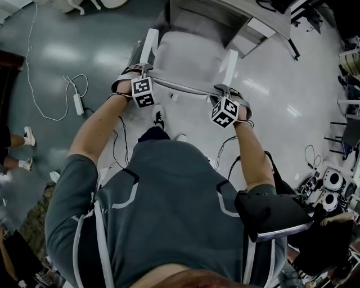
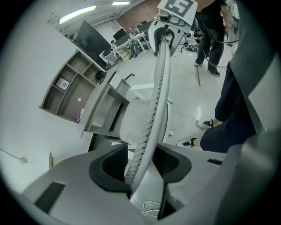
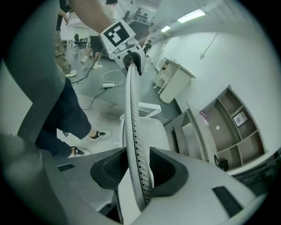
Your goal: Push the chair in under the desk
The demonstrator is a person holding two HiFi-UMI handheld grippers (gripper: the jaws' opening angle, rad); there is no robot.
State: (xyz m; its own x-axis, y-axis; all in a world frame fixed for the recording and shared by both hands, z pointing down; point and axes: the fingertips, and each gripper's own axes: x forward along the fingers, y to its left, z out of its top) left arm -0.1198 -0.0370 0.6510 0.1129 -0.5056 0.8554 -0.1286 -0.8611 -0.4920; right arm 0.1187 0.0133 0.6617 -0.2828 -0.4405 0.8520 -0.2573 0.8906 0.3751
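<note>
Chair backrest (image 1: 181, 86) | left gripper (image 2: 139, 165) fingers clamped on its top edge | right gripper (image 3: 135, 169) fingers likewise

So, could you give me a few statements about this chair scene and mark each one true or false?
1. The left gripper and the right gripper are both on the top edge of the chair backrest. True.
2. The chair seat is already fully under the desk. False: it stands out in front of the desk.
3. A power strip lies on the floor. True.
4. Nothing is between the right gripper's jaws. False: the backrest edge is between them.
</note>
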